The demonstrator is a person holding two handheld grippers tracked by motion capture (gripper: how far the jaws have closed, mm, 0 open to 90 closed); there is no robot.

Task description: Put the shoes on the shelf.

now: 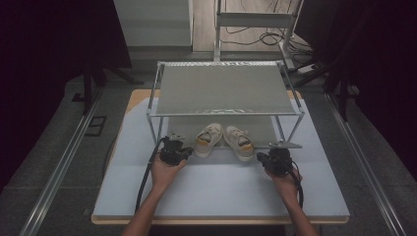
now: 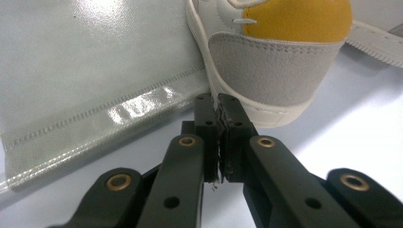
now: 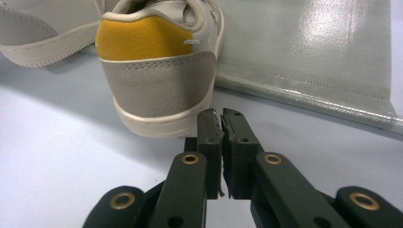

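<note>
The left tongs (image 2: 219, 107) and right tongs (image 3: 221, 118) are each pressed together with nothing between them, low over the pale surface (image 1: 221, 191). Each points at the yellow-backed heel of a shoe: the left shoe (image 1: 207, 139) and the right shoe (image 1: 239, 142) lie side by side under the front edge of a metal rack (image 1: 223, 88).

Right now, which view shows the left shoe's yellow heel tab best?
Left gripper view: the yellow heel tab is close and sharp above the grey suede. The high view shows it as a small patch. The right gripper view shows that shoe's sole edge.
</note>
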